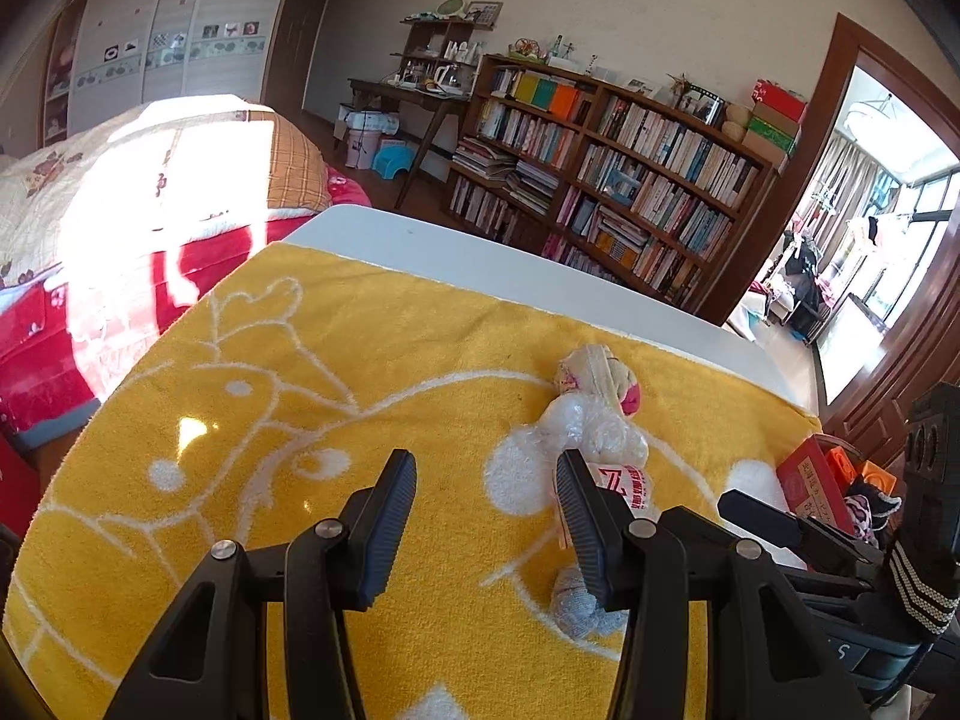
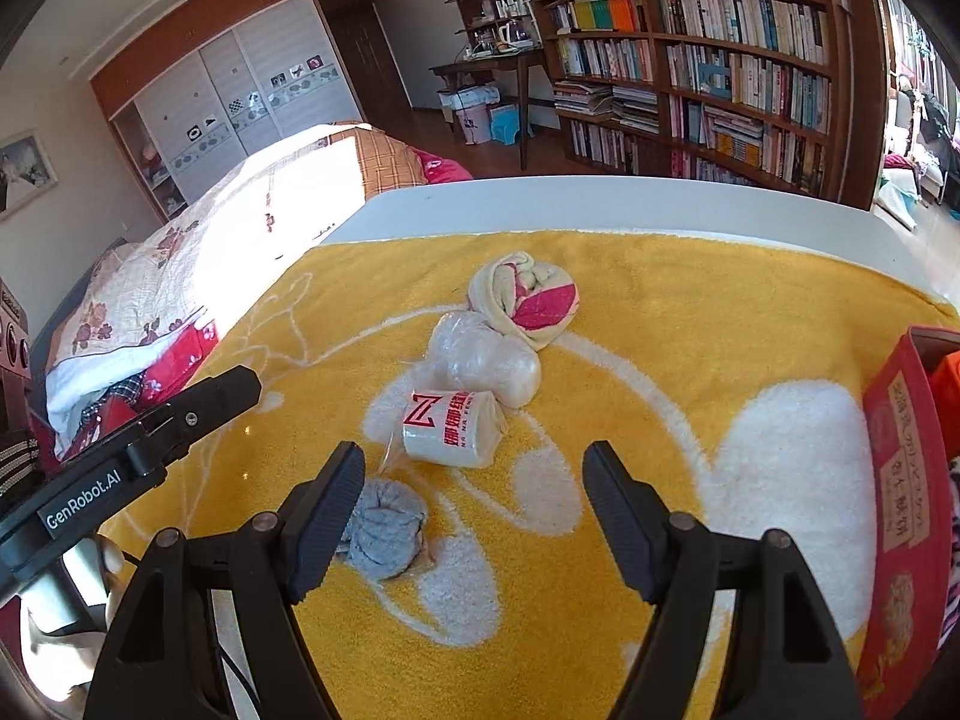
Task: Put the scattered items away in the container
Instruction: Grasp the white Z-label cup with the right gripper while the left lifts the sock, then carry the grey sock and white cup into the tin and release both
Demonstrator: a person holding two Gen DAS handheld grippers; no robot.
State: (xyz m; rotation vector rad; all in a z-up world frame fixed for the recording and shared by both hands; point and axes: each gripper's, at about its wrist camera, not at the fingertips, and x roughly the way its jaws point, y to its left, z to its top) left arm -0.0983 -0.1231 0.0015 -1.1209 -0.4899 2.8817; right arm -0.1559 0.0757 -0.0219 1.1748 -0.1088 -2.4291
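Four small items lie in a line on the yellow towel (image 2: 660, 312): a cream-and-pink rolled cloth (image 2: 525, 297), a clear-wrapped white bundle (image 2: 486, 360), a white roll with a red Z (image 2: 453, 429) and a balled grey sock (image 2: 384, 534). My right gripper (image 2: 474, 462) hangs open just above and short of the roll, with the sock beside its left finger. My left gripper (image 1: 483, 474) is open and holds nothing; the roll (image 1: 624, 486) and sock (image 1: 576, 600) lie behind its right finger. The red box (image 2: 900, 480) stands at the towel's right edge with things inside.
The towel covers a white table (image 2: 540, 204), whose bare far edge shows. A bed (image 1: 150, 192) stands close on the left, and a bookshelf (image 1: 630, 180) and desk stand behind. A striped sleeve (image 1: 924, 588) shows at the right.
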